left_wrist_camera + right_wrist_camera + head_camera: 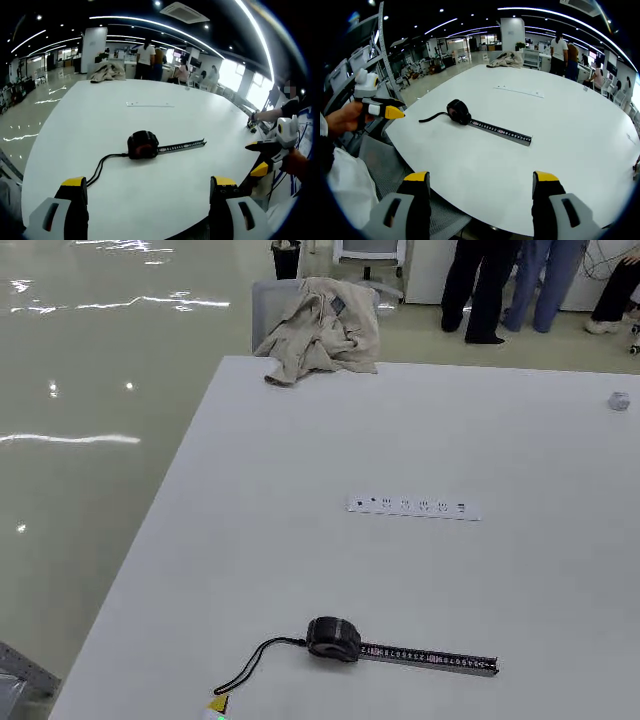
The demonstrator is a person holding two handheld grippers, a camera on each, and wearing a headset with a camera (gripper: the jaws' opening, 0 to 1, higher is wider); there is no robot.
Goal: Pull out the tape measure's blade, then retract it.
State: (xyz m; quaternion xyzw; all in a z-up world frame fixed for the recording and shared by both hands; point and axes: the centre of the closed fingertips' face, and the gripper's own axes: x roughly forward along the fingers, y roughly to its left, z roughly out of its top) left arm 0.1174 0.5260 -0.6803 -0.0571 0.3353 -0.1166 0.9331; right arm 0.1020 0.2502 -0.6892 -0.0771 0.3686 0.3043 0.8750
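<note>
Tape measure (333, 638) low centre in head view, flat on white table (300, 440), blade (430, 659) drawn out toward lower right, cord (252, 662) trailing lower left. Left gripper (148, 182) at bottom of its own view, jaws spread wide, empty, short of the case; right gripper (481, 176) likewise released, grasping nothing. Power strip (413, 507) mid-frame beyond.

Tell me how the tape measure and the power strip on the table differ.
The tape measure is dark; the power strip is white. The tape measure is a round case with its blade drawn out and a wrist cord; the power strip is one flat bar. The tape measure lies near the table edge, the power strip farther in. Both lie flat.
</note>
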